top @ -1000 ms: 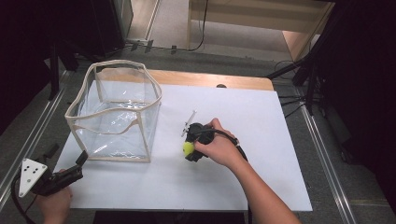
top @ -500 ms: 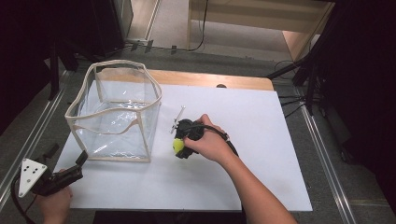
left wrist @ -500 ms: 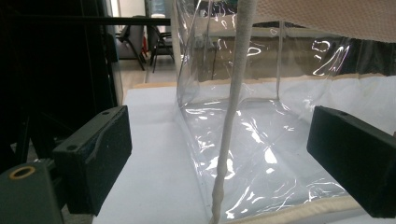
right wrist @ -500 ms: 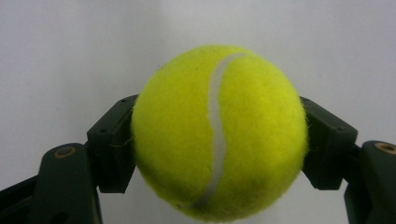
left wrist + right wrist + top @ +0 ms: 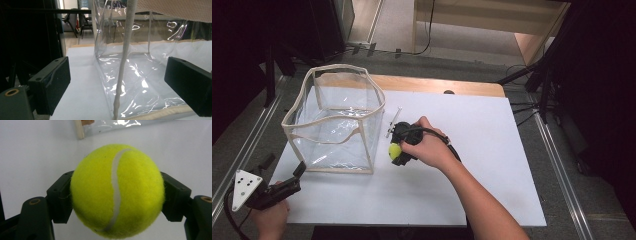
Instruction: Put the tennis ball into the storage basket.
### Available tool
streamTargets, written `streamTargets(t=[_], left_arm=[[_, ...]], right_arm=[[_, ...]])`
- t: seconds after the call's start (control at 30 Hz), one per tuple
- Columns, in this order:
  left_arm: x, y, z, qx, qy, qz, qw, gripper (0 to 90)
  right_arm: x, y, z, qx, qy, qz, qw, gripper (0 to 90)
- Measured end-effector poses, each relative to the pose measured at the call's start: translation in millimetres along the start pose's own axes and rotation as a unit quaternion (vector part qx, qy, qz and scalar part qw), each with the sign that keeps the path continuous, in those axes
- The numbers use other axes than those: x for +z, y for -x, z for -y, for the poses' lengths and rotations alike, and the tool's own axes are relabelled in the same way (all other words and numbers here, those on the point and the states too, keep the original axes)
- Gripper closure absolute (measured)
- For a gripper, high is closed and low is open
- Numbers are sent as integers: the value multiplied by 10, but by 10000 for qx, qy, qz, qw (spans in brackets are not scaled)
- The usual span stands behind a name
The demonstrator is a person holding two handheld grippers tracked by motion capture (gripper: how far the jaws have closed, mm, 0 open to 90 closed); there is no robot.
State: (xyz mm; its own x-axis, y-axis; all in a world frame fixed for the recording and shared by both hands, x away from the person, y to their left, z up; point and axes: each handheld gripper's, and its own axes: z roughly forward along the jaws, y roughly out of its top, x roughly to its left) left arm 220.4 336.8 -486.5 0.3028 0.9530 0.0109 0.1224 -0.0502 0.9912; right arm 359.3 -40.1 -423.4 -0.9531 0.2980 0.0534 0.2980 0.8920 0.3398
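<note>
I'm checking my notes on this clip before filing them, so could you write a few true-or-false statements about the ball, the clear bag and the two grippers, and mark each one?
1. The right gripper is shut on the tennis ball. True.
2. The tennis ball lies inside the clear bag. False: it is outside, beside the bag's right wall, between the jaws.
3. The left gripper has its jaws wide apart. True.
4. The left gripper clamps the bag's rim. False: its jaws stand clear on either side of a corner seam, pressing nothing.
5. The bag stands on a white board. True.
</note>
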Motion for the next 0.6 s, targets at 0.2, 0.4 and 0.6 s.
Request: streamTargets(t=[0.2, 0.4, 0.6], left_arm=[[3, 0, 1, -3, 13, 2, 10000, 69], [2, -3, -1, -6, 0, 9, 10000, 69], [3, -2, 0, -6, 7, 9, 10000, 69]], right_arm=[[-75, 8, -89, -98, 3, 14, 10000, 239], [-177, 16, -174, -186, 62, 0, 9998, 239], [-272, 13, -240, -159, 77, 0, 9998, 239]])
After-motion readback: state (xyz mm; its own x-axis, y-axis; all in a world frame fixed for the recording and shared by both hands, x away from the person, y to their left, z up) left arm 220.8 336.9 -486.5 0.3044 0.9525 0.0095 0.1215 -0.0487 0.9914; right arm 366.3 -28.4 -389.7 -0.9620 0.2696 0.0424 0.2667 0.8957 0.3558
